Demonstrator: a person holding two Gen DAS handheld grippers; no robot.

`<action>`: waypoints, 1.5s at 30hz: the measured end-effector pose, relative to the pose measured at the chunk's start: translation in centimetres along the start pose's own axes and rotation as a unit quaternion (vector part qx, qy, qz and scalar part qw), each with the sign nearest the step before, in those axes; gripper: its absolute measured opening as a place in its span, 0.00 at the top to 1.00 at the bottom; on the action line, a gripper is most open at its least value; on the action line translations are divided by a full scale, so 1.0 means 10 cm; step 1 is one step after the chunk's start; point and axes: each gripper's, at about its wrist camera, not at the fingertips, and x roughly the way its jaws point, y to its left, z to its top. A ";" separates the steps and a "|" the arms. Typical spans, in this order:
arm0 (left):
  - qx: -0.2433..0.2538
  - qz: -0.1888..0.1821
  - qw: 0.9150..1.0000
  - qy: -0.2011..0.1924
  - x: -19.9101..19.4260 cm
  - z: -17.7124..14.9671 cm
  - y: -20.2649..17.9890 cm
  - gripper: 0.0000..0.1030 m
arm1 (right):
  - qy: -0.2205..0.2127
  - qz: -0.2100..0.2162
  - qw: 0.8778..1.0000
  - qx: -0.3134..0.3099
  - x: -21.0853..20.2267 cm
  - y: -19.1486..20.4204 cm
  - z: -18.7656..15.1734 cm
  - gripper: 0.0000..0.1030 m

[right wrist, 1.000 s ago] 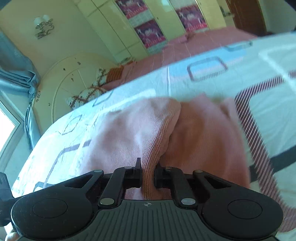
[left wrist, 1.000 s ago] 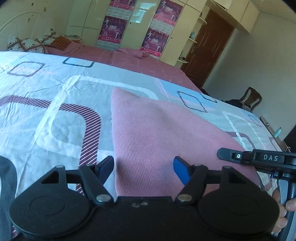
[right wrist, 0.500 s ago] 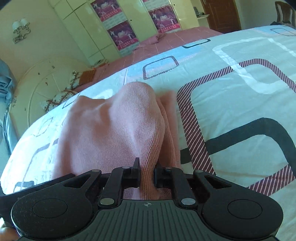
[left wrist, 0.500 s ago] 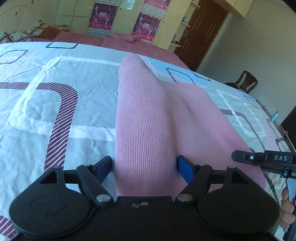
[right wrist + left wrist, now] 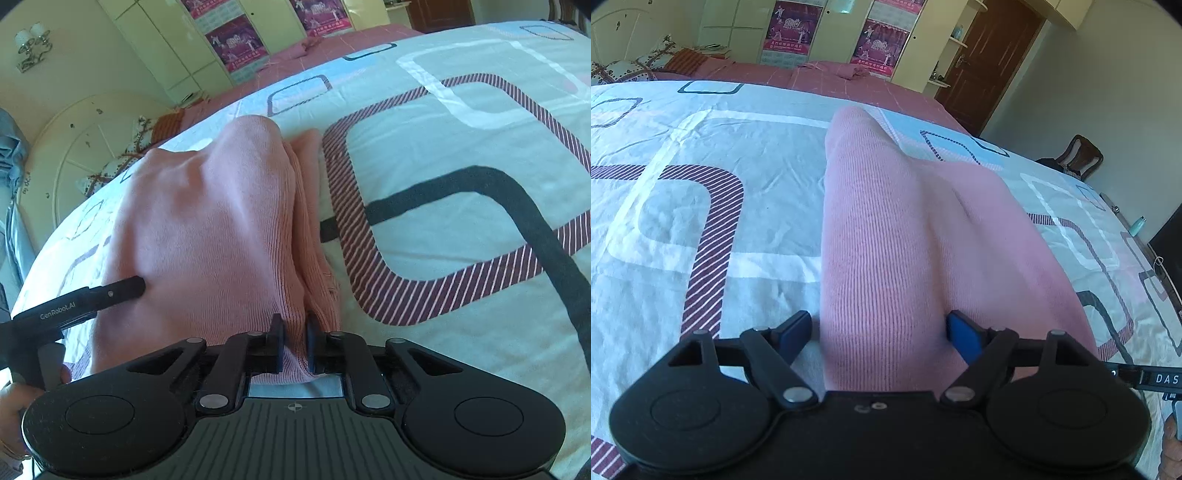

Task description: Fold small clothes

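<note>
Flanking pink garment [image 5: 886, 240], patterned bedsheet [image 5: 701, 206]; wardrobe [image 5: 738, 22] beyond.

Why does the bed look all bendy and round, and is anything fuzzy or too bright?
Left wrist view: the fisheye lens curves the patterned bedsheet like a hill; the pink garment is sharp, its ribs clear. Right wrist view: same bulging, dark frame corners; sunlight falls bright on the bedsheet and leaves soft shadows in the garment's folds. Nothing is blurred.
</note>
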 end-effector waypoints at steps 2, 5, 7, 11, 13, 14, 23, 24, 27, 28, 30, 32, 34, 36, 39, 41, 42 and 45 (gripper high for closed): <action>-0.007 -0.005 1.000 -0.007 -0.03 0.07 0.01 0.24 | -0.017 0.007 1.000 -0.008 -0.08 0.03 0.08 0.83; -0.022 -0.008 1.000 -0.020 -0.04 0.22 0.04 0.24 | -0.045 0.018 0.999 -0.004 -0.09 0.06 0.28 0.59; -0.033 -0.010 0.999 -0.025 -0.01 0.33 0.07 0.24 | -0.049 0.035 0.998 0.002 -0.01 0.07 0.43 0.59; -0.029 0.003 0.999 -0.031 0.10 0.51 0.11 0.24 | -0.018 0.075 0.997 0.021 0.33 0.08 0.63 0.59; -0.030 0.007 0.999 -0.029 0.17 0.56 0.13 0.24 | -0.009 0.079 0.997 0.026 0.48 0.08 0.69 0.59; -0.030 0.009 0.999 -0.028 0.20 0.58 0.14 0.24 | -0.011 0.079 0.996 0.028 0.54 0.07 0.72 0.59; -0.025 0.004 0.999 -0.029 0.38 0.74 0.19 0.24 | -0.066 0.061 0.995 0.031 0.48 -0.11 0.90 0.59; -0.028 0.004 0.999 -0.029 0.40 0.76 0.19 0.24 | -0.064 0.064 0.995 0.033 0.52 -0.12 0.93 0.59; -0.035 0.000 0.999 -0.026 0.48 0.82 0.19 0.24 | -0.053 0.095 0.993 0.052 0.70 -0.13 1.02 0.59; -0.034 0.001 0.999 -0.024 0.51 0.84 0.18 0.24 | -0.052 0.102 0.992 0.059 0.75 -0.13 1.04 0.59; -0.035 0.002 0.999 -0.020 0.58 0.84 0.20 0.24 | -0.052 0.120 0.988 0.080 0.84 -0.16 1.09 0.59; -0.040 0.001 0.999 -0.016 0.63 0.84 0.21 0.22 | -0.059 0.126 0.986 0.095 0.90 -0.17 1.13 0.59; -0.046 -0.001 0.999 -0.016 0.65 0.85 0.22 0.22 | -0.074 0.127 0.985 0.096 0.90 -0.14 1.16 0.68; -0.045 -0.001 0.999 -0.019 0.65 0.86 0.21 0.25 | -0.084 0.111 0.987 0.077 0.88 -0.08 1.17 0.86; -0.023 -0.001 0.999 -0.030 0.62 0.88 0.12 0.25 | -0.116 0.067 0.991 0.030 0.74 0.06 1.13 0.87; -0.006 0.006 0.999 -0.033 0.64 0.87 0.06 0.24 | -0.143 0.010 0.990 -0.018 0.64 0.17 1.07 0.88; -0.001 0.014 0.999 -0.030 0.67 0.86 0.05 0.22 | -0.146 -0.029 0.988 -0.035 0.65 0.19 1.05 0.92; -0.013 0.020 1.000 -0.017 0.76 0.83 0.08 0.18 | -0.096 -0.048 0.994 -0.022 0.85 0.06 1.08 0.91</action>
